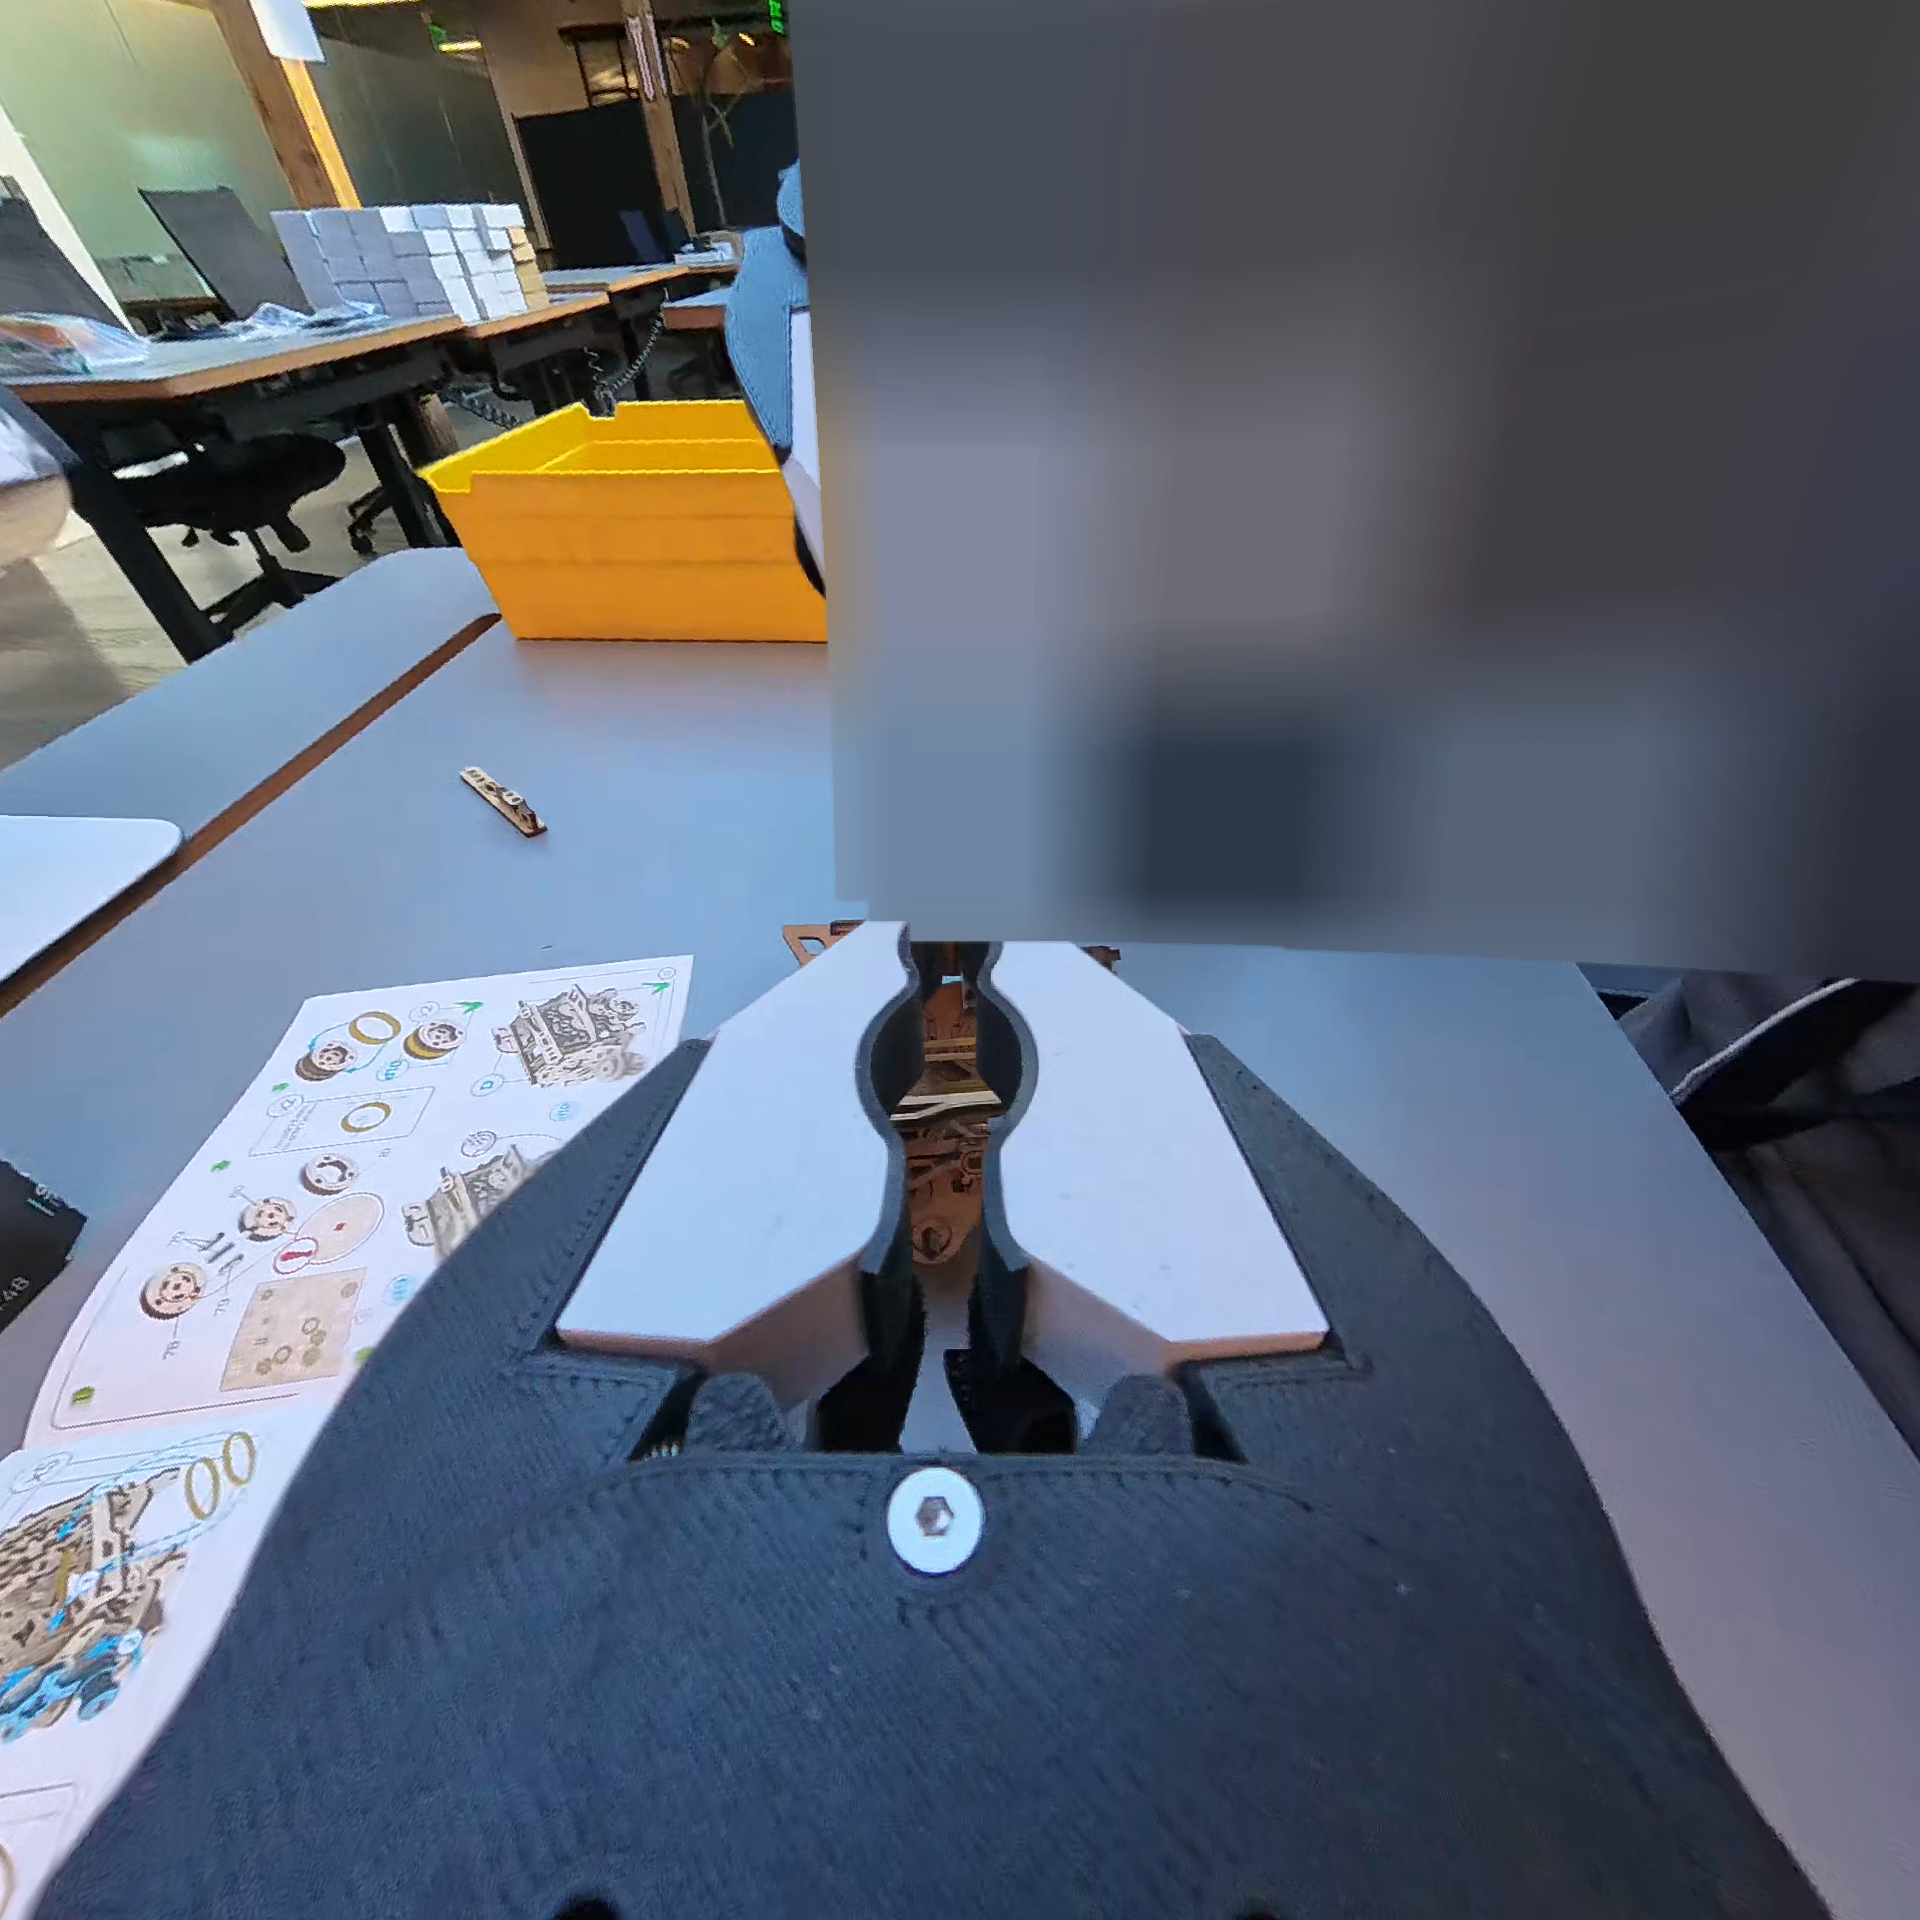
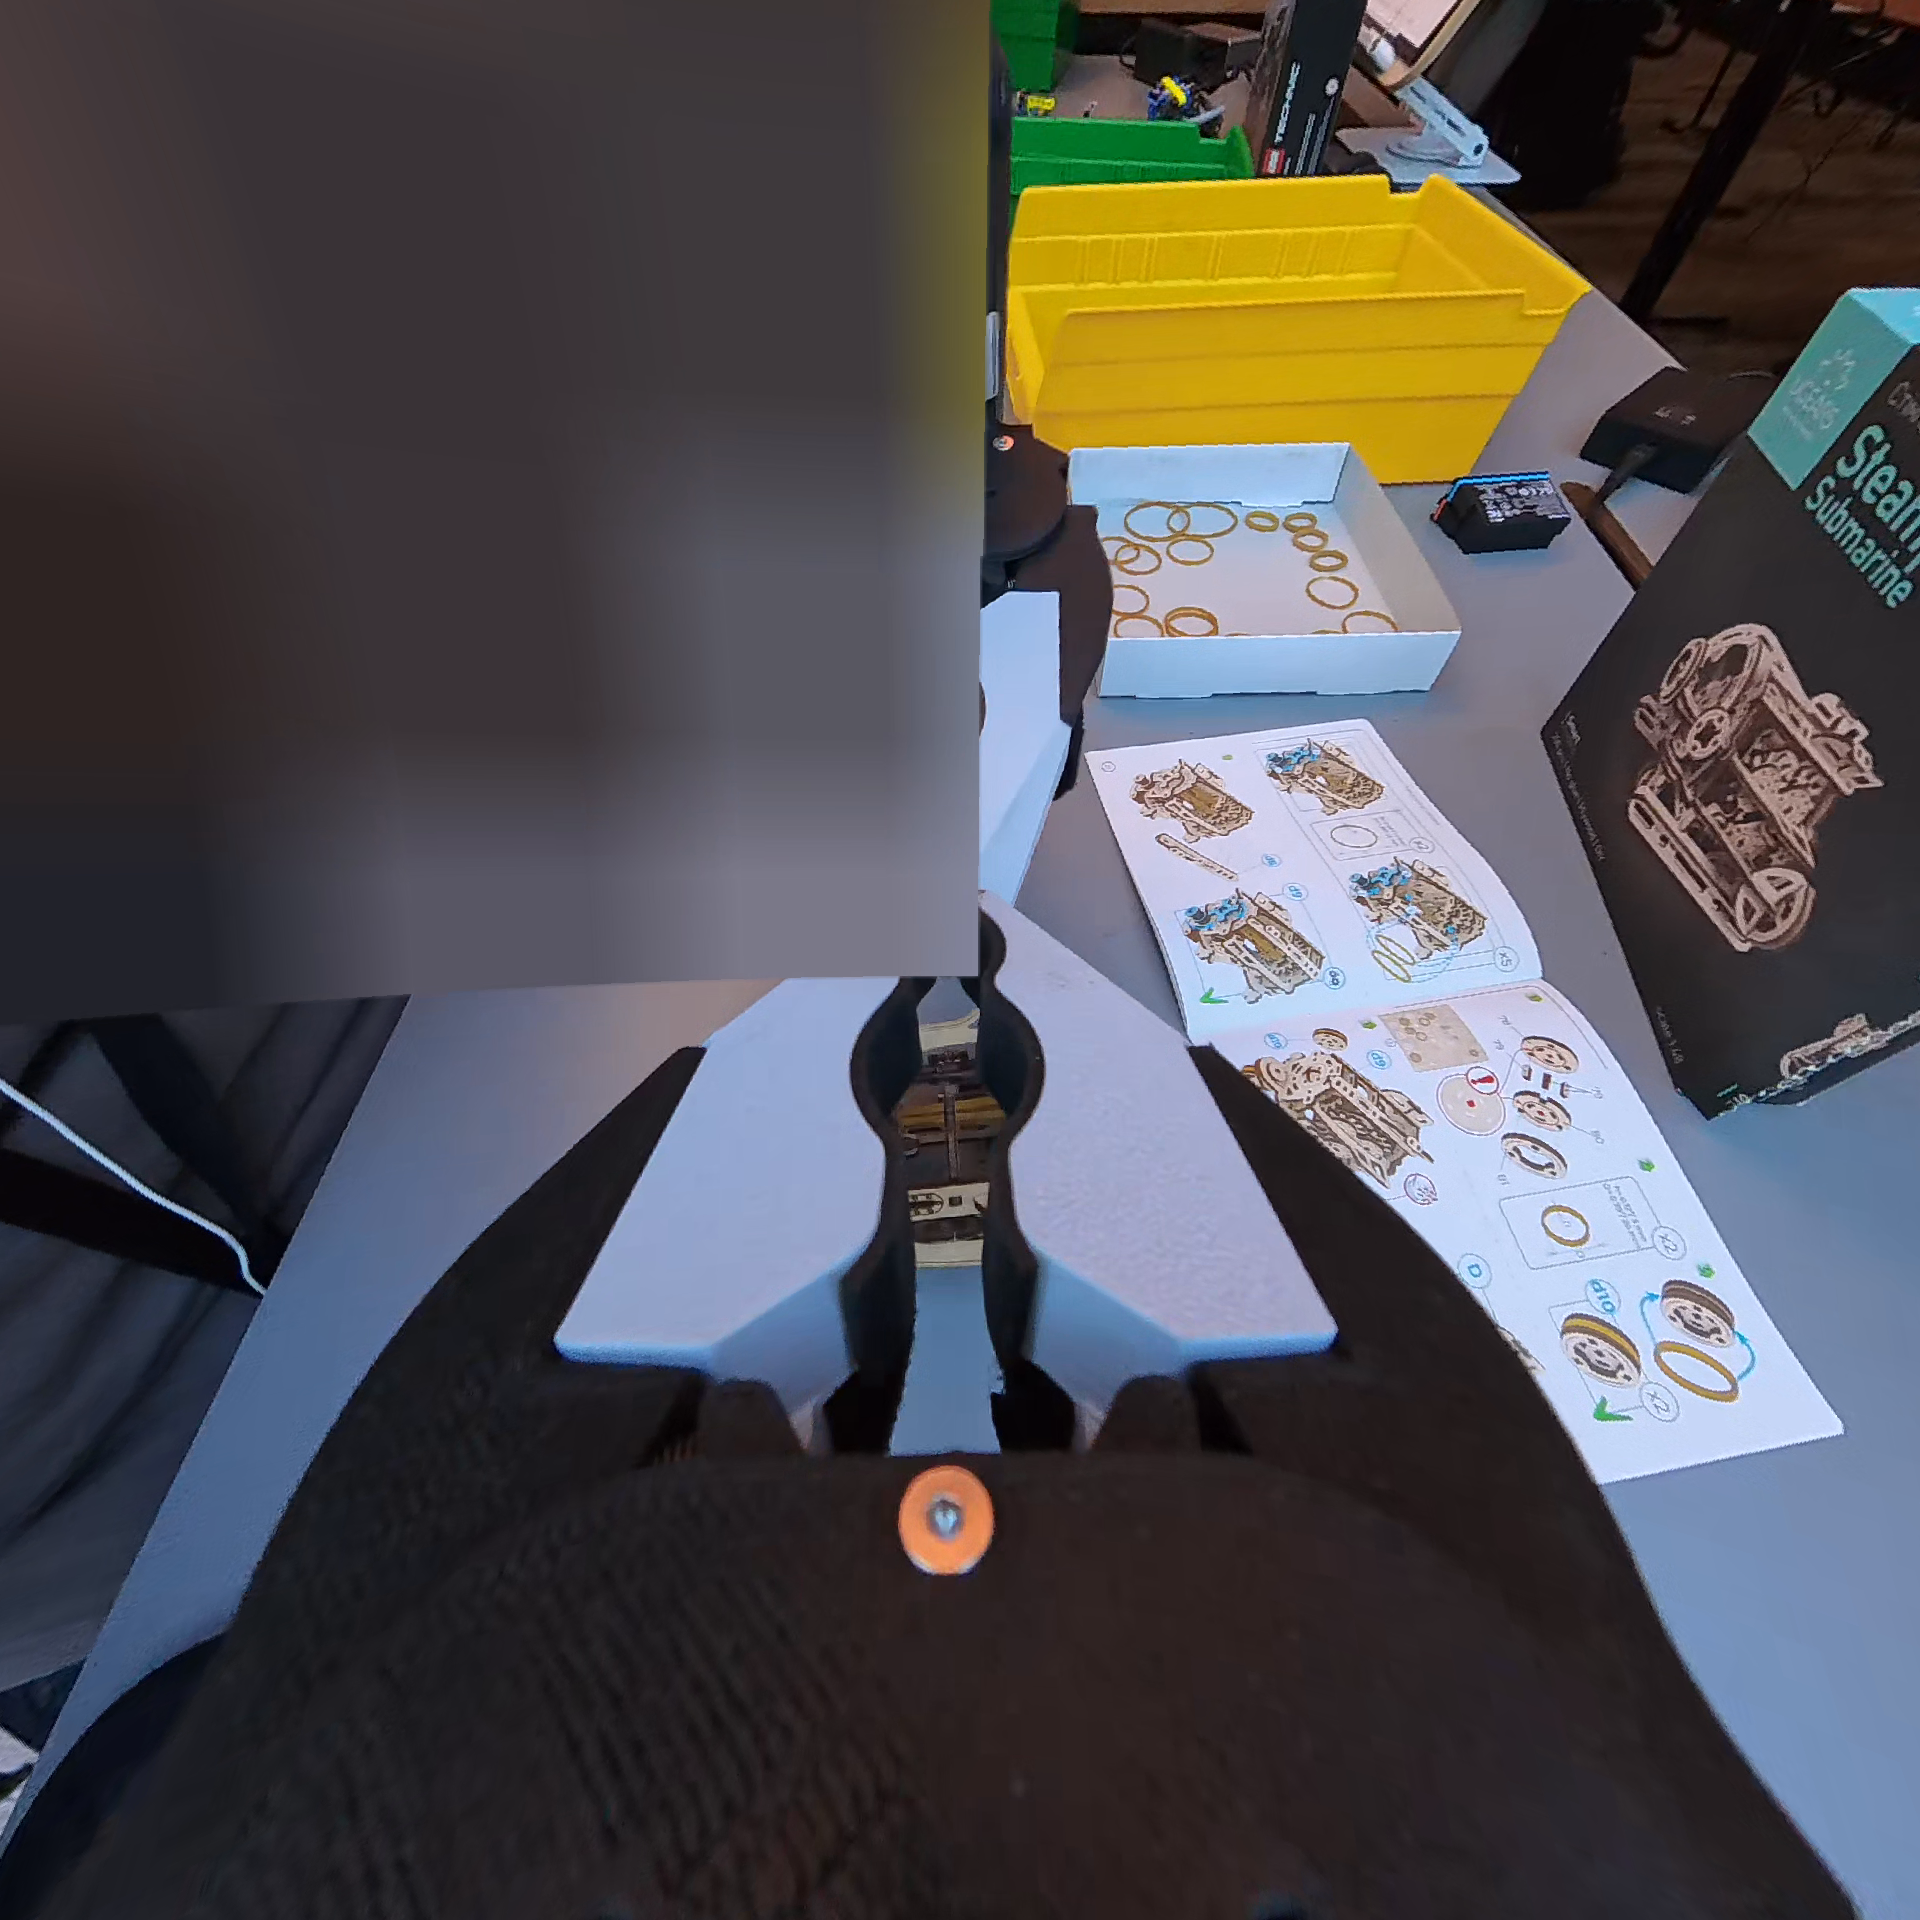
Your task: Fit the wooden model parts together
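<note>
The wooden model (image 1: 943, 1132) is seen clamped between the narrowed fingers of the left gripper (image 1: 951, 961) at 12 o'clock, above the grey table (image 1: 644, 790). The right gripper (image 2: 948, 997) is likewise closed on the model. A loose wooden strip (image 1: 503, 801) lies at 10 o'clock, an instruction booklet (image 2: 1455, 1091) at 3 o'clock.

1 stack of yellow plastic bins (image 2: 1278, 343), 1 shallow white cardboard tray (image 2: 1273, 655) of many tan rubber rings (image 2: 1195, 520), 1 open printed instruction booklet (image 2: 1455, 1039), 1 dark model-kit box (image 2: 1766, 779), 1 loose flat wooden strip (image 1: 503, 801).

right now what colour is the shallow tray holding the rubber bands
White; the shallow tray shows best in the right wrist view, in front of the yellow bins.
</note>
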A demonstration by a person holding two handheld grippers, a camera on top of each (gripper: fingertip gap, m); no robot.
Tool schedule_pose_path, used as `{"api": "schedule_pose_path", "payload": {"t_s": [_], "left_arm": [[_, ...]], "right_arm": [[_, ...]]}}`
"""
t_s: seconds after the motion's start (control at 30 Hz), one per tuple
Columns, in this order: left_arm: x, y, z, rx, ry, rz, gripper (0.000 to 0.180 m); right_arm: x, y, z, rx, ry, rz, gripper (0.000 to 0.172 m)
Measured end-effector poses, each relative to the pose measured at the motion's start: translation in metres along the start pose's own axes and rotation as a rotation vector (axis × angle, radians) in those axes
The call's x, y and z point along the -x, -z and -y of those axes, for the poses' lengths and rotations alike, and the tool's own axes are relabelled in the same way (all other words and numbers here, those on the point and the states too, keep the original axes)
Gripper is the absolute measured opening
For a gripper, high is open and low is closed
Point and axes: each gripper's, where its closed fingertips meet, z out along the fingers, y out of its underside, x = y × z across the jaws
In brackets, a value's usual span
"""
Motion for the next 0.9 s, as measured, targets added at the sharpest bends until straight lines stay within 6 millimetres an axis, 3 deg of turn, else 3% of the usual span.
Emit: {"api": "schedule_pose_path", "payload": {"t_s": [0.03,0.3,0.53,0.7,0.9], "left_arm": [[-0.001,0.000,-0.001,0.010,0.021,-0.012,0.000],[-0.006,-0.004,-0.017,0.133,0.050,-0.049,0.000],[-0.001,-0.006,-0.025,0.246,0.027,-0.013,0.000],[0.000,-0.008,-0.015,0.250,0.039,-0.015,0.000],[0.000,-0.004,-0.006,0.205,0.041,-0.009,0.000]], "right_arm": [[0.000,0.000,-0.002,0.003,0.002,0.006,0.000],[0.007,-0.006,-0.023,0.087,0.020,0.079,0.005],[-0.004,-0.012,-0.053,0.401,0.178,-0.029,0.004],[-0.008,-0.008,-0.049,0.483,0.177,-0.035,0.004],[-0.006,-0.006,-0.039,0.455,0.179,-0.036,0.000]]}}
